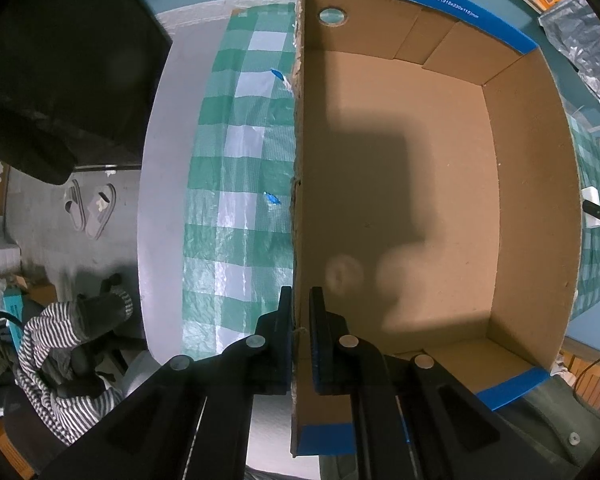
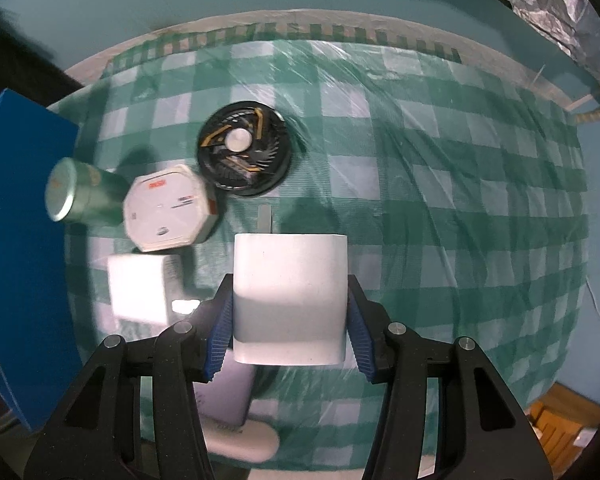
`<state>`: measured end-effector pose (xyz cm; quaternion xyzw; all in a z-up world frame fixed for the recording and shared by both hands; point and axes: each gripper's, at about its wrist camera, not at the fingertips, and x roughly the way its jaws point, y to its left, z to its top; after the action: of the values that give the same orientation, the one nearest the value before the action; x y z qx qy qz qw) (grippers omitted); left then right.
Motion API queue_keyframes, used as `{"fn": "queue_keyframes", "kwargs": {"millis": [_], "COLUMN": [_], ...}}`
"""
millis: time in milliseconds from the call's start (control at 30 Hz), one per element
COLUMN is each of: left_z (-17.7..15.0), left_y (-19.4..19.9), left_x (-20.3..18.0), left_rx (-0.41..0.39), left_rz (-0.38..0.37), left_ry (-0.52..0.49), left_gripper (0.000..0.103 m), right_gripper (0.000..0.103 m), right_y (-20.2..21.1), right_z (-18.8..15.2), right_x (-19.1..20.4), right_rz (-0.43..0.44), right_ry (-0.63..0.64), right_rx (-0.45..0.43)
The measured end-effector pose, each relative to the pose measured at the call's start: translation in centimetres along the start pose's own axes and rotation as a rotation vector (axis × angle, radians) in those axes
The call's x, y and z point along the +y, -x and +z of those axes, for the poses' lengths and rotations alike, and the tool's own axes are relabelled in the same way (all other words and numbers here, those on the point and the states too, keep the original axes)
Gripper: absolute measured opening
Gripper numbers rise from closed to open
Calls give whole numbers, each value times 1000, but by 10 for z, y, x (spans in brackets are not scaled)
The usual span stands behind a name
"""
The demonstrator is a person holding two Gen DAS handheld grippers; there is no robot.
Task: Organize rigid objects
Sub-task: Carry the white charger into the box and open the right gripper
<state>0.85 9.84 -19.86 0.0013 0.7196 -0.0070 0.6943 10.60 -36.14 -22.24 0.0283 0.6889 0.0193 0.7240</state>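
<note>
Nearest the right wrist camera, the right gripper (image 2: 290,312) has its blue pads pressed on both flanks of a white block (image 2: 290,292), the jaws about half closed on it. The block sits squarely between the fingertips and reaches out past them toward 12 o'clock. Beyond it on the checked cloth (image 2: 440,184), a black fan (image 2: 244,152) lies at 11 o'clock, with a white octagonal box (image 2: 166,212), a green tin (image 2: 82,190) and a white carton (image 2: 142,290) spread from 10 to 9 o'clock, all apart from the jaws.

The coming move turns on the cardboard box (image 1: 532,184): its blue outer wall shows at the 9 o'clock edge of the right view, so the block probably has to travel that way, over the rim. In the left wrist view, the left gripper (image 1: 300,336) is pinched nearly closed on the box's near side wall, one finger outside and one inside, steadying it. The box floor looks bare, shaded at 12 o'clock from the jaws.
</note>
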Motion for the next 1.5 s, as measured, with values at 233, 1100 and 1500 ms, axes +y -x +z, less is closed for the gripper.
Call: {"fn": "queue_keyframes", "kwargs": {"millis": [233,1100,1500], "left_z": [-1,-10,-13], "left_y": [0,0,-2], "left_x": [0,2,4], "left_rx": [1,16,28], "left_rz": [1,-16,-23], "left_ry": [-1,-7,-7], "left_gripper": [7,3,3], "right_gripper": [51,51,51], "right_y": [17,86,48], "right_z": [-8,41,46], "right_x": [32,219,274], "right_rz": [31,178,162], "right_ry": [37,433,531], "right_rx": [-29,-112,-49]}}
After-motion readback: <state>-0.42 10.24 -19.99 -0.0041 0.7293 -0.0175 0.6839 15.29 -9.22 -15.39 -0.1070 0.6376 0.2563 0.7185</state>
